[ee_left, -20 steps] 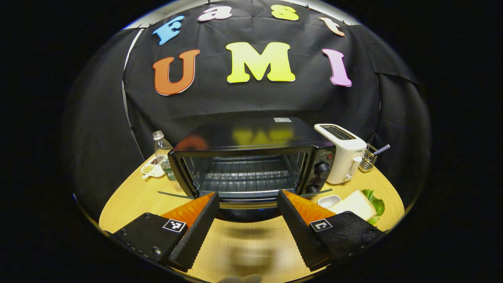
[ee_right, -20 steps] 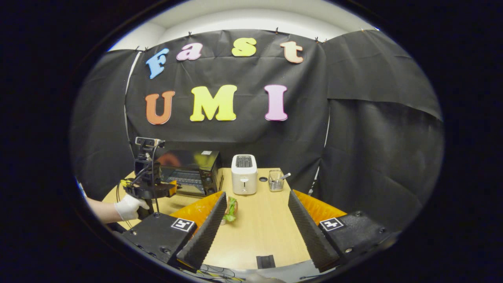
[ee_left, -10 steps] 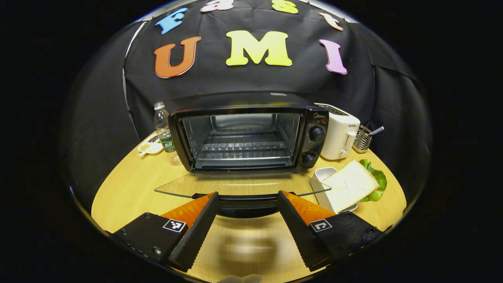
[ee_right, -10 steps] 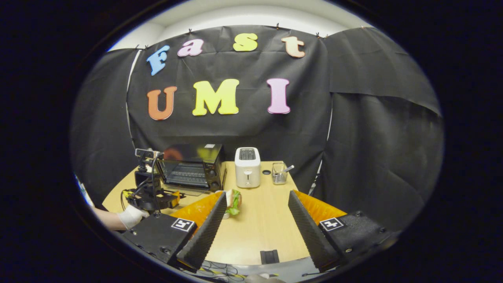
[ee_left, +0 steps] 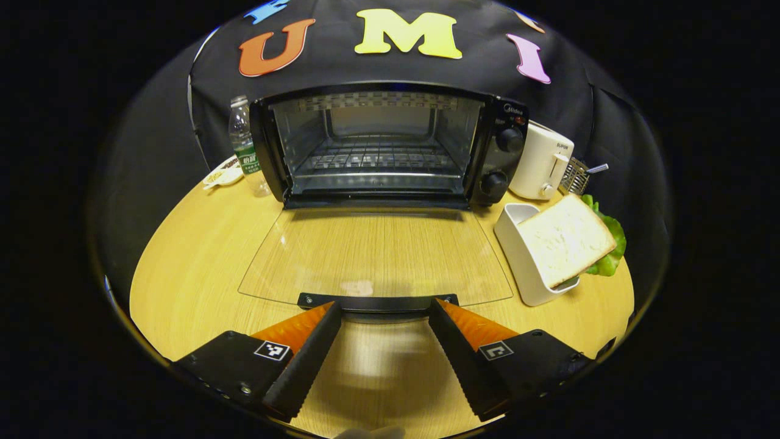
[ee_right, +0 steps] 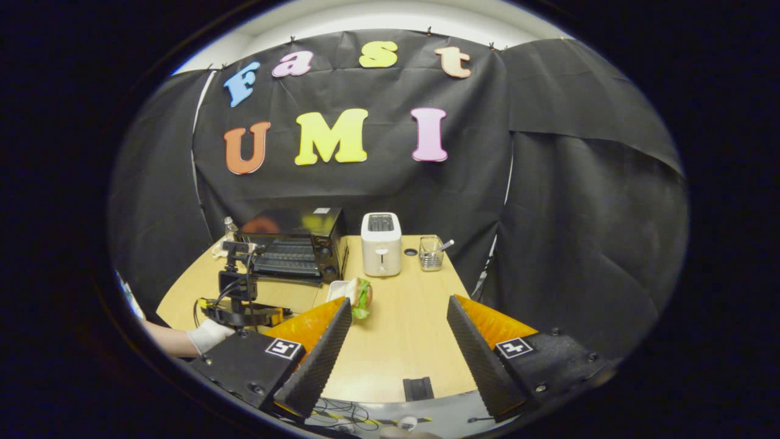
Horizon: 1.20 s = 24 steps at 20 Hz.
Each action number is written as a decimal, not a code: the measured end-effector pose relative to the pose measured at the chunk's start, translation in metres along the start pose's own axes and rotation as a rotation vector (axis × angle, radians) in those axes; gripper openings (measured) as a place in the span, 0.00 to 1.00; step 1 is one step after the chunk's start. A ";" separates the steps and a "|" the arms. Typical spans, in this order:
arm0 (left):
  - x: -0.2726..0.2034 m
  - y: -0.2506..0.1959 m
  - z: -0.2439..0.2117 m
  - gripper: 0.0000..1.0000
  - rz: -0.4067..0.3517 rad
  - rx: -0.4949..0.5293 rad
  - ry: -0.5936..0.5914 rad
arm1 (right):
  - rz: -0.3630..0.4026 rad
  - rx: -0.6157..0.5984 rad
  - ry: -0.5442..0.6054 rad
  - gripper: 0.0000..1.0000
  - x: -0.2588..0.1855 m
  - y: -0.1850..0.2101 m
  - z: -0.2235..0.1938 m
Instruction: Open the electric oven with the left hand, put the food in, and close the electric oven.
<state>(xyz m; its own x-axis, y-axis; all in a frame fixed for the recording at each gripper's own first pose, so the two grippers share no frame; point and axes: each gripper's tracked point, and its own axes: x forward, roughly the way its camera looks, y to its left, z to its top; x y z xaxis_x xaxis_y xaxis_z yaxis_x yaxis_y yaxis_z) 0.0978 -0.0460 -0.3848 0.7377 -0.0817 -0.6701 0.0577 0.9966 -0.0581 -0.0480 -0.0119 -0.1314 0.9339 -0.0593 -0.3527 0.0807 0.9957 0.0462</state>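
Lying flat over the table (ee_left: 201, 244), the oven door (ee_left: 375, 253) is fully down, its glass pane level and its dark handle (ee_left: 378, 303) at the near edge. The left gripper (ee_left: 381, 314) sits at that handle with its fingers spread wide, one on each side of the bar's middle, not pressing on it. The oven (ee_left: 384, 146) stands open behind, its wire rack (ee_left: 378, 161) bare.

The food is a sandwich (ee_left: 567, 239) (bread with green lettuce poking out behind), propped at a tilt in a white dish (ee_left: 518, 256) just right of the door, in front of the white toaster (ee_left: 541, 167).

The right gripper (ee_right: 396, 317) hovers with its fingers apart and nothing between them, well back from the sandwich (ee_right: 358, 296); the left gripper (ee_right: 241, 314) and the gloved hand (ee_right: 207, 335) holding it show at far left.

By my reading, the sandwich will be light and soft, so a hard squeeze would crush the bread and loose layers may slide apart. Taking it across its flat faces near the middle, gently, looks safest. The glass door is stiff and possibly fragile; lift it by the handle only.
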 end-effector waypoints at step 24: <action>-0.247 0.068 0.106 0.95 0.012 0.023 -0.473 | 0.351 0.216 0.337 0.99 0.203 0.056 -0.131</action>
<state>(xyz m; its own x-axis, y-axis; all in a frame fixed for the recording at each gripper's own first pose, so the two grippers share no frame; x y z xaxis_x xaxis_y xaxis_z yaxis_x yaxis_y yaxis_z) -0.0093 0.0421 -0.1442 0.9634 -0.0648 -0.2602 0.0582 0.9978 -0.0327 0.1006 0.0413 -0.3228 0.7570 0.3361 -0.5604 -0.1133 0.9121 0.3940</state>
